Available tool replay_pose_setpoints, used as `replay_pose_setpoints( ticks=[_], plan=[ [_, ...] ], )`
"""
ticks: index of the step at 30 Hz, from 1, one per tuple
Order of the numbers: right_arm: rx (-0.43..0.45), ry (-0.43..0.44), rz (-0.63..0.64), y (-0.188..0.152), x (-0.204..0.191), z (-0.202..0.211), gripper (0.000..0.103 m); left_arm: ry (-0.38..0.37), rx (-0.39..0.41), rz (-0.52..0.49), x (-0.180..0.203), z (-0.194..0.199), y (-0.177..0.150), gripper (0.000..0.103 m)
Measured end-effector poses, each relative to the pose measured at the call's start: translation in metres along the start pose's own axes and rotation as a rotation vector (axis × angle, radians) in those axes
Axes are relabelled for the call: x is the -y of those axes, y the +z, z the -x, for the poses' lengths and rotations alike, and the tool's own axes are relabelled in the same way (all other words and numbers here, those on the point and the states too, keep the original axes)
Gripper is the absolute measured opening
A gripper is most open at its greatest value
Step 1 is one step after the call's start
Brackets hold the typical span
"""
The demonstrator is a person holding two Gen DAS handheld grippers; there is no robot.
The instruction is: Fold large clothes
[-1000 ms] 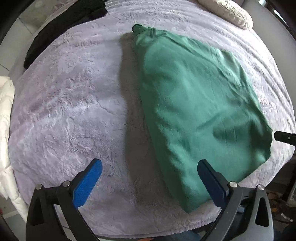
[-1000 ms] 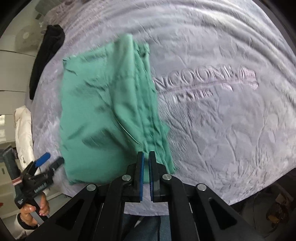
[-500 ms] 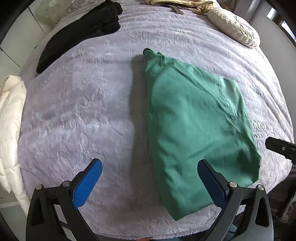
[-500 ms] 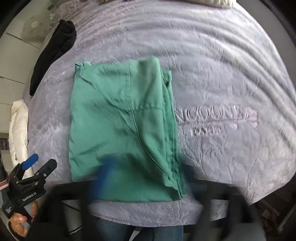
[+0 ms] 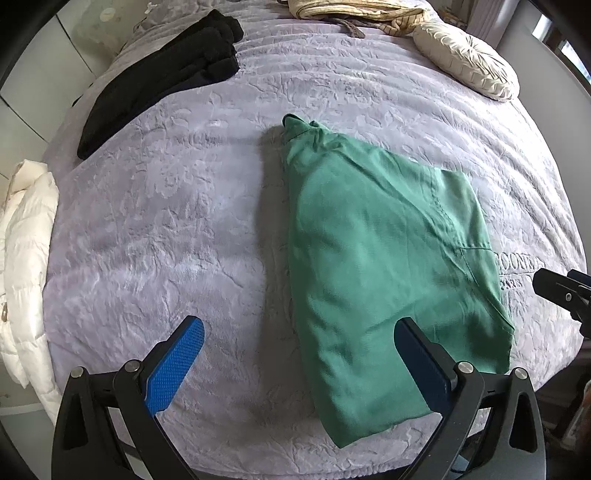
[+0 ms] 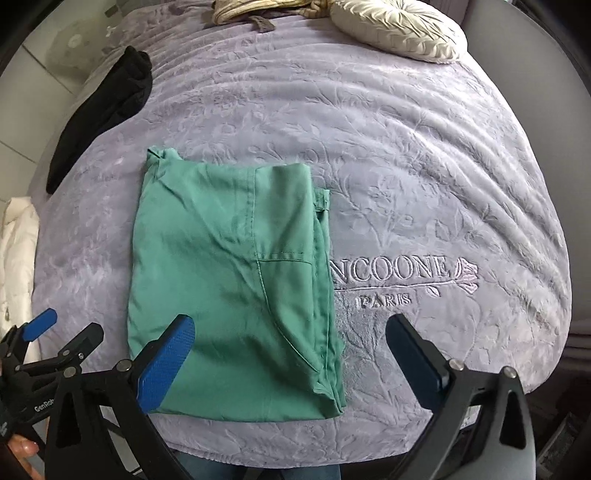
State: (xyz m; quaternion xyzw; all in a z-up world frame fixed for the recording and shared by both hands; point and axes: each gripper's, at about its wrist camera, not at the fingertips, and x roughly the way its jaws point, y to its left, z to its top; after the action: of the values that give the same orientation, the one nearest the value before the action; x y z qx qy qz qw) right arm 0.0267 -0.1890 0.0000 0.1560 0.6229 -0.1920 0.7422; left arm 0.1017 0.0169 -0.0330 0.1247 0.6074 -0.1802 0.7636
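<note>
1. In the right wrist view, the right gripper (image 6: pixel 291 354) fills the bottom of the frame, its blue-padded jaws spread wide and opening, with nothing pressed between them.
2. In the left wrist view, the left gripper (image 5: pixel 299 365) sits at the bottom of the frame, jaws released and wide apart, grasping nothing.
3. The folded green fabric garment (image 6: pixel 236 280) lies flat at centre left of the right wrist view, near the bed's close edge; in the left wrist view it lies right of centre (image 5: pixel 384 266), its lower end behind the right-hand pad.
4. It rests on a lilac embossed plush bedspread (image 6: pixel 406 166), just beside stitched lettering (image 6: pixel 391 273).
5. A puffy white quilted jacket (image 5: pixel 26 266) hangs at the left edge of the left wrist view.
6. A long black garment (image 5: pixel 162 77) lies in the upper left, well apart from the green one.
7. A cream pleated round cushion (image 5: pixel 465 59) sits upper right, beside beige striped cloth (image 5: pixel 354 11) at the top edge.
</note>
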Motion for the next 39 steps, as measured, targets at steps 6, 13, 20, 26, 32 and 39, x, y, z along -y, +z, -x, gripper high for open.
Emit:
replay_pose_setpoints(
  ticks=[6,13,20,26,32,39],
  plan=[
    [-0.019,-0.016,-0.006,0.0025,0.0004,-0.0021,0.103,0.008,0.008,-0.010,0.0037,0.0026,0.0042,0.103],
    [-0.022,-0.033,-0.005,0.0035,-0.0016,-0.0021,0.103,0.007,0.013,-0.004,0.0066,0.0046,0.0069,0.103],
    [-0.027,-0.028,-0.009,0.0032,-0.0007,-0.0033,0.103,0.006,0.015,-0.007,0.0080,0.0057,0.0065,0.103],
    [-0.029,-0.031,-0.012,0.0018,0.0007,-0.0033,0.103,0.005,0.014,-0.005,0.0081,0.0057,0.0057,0.103],
    [-0.029,-0.031,-0.012,0.0023,0.0008,-0.0032,0.103,0.006,0.014,-0.006,0.0074,0.0062,0.0048,0.103],
    [-0.026,-0.035,-0.014,0.0008,0.0002,-0.0022,0.103,0.004,0.013,-0.004,0.0066,0.0068,0.0045,0.103]
  ],
)
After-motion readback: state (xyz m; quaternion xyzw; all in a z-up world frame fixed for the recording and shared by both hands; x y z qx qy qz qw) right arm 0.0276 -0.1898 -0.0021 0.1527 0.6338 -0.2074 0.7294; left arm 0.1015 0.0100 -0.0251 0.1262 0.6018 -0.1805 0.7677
